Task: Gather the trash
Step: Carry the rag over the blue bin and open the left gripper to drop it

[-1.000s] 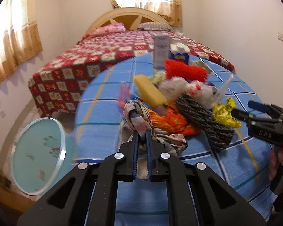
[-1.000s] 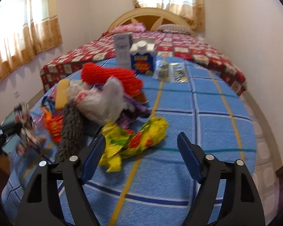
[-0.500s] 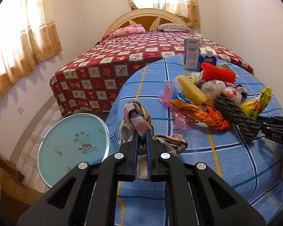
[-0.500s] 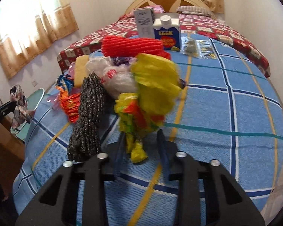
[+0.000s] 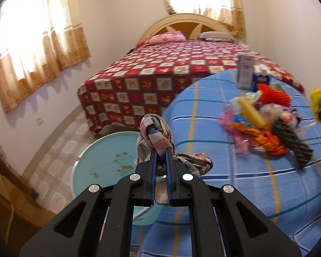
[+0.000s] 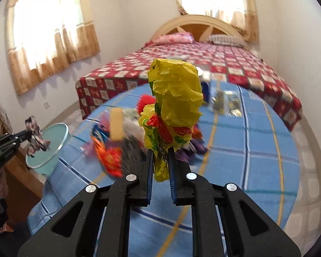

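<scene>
Over the blue-checked table point(image 5: 256, 192), left claw point(image 5: 160, 156) grips a rag point(image 5: 155, 132), right claw point(image 6: 160, 158) a yellow wrapper point(image 6: 175, 98).

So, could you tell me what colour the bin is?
Pale turquoise bin, seen best in the left wrist view.

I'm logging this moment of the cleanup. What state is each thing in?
left hand-held gripper: shut on the patterned rag
patterned rag: held up beside the teal bin
right hand-held gripper: shut on the yellow wrapper
yellow wrapper: crumpled, lifted off the table
teal bin: open, on the floor
trash pile: lying on the blue tablecloth
</scene>
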### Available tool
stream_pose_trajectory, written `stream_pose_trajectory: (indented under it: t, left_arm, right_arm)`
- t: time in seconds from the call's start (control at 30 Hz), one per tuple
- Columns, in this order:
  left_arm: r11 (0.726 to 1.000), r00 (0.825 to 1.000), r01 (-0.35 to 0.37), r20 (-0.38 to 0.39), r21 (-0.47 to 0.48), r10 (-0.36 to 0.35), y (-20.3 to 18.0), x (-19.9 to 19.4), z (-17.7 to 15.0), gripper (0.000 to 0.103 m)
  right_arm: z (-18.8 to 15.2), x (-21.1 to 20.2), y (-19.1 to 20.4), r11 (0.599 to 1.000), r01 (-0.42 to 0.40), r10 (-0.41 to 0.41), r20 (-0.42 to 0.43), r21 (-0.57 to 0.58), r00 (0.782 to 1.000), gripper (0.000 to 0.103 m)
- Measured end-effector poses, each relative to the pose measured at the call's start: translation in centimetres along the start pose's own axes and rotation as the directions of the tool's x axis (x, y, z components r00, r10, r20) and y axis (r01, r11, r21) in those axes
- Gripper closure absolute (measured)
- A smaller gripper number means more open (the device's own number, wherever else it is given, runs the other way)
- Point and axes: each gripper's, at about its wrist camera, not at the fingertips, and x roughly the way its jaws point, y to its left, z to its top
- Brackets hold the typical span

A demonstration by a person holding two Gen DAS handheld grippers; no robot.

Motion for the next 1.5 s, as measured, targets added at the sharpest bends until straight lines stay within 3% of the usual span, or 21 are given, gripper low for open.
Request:
stream_pose_trajectory:
  t: [0.33, 0.7, 1.0, 1.3, 1.5]
  left_arm:
    - [0.992, 0.990, -0.123, -0.074, -0.017, 0.122, 4.1, 1.8, -1.1, 0.095]
    - [0.974, 0.968, -0.225, -0.122, -0.030, 0.219, 8.1, 2.8, -2.1, 0.095]
    - [0.965, 0.955, -0.261, -0.150, -0.033, 0.254, 10.3, 3.2, -2.6, 0.095]
    - [0.940, 0.927, -0.340, -0.177, -0.020, 0.331, 12.5, 3.4, -3.1, 0.094]
    - [0.938, 0.922, -0.347, -0.187, -0.016, 0.338, 13.2, 3.6, -3.4, 0.094]
  right_arm:
    - [3.2, 5.3, 7.0, 0.985, -0.115, 0.111, -0.042, -0.128, 0.993, 0.089]
    - [4.9, 11.5, 14.7, 0.944, -0.240, 0.212, -0.141, -0.228, 0.967, 0.089]
    - [5.1, 14.8, 19.4, 0.913, -0.302, 0.251, -0.205, -0.274, 0.946, 0.089]
    - [5.1, 16.7, 22.8, 0.889, -0.336, 0.267, -0.243, -0.312, 0.932, 0.089]
    - [5.0, 18.1, 25.0, 0.871, -0.357, 0.273, -0.273, -0.338, 0.922, 0.089]
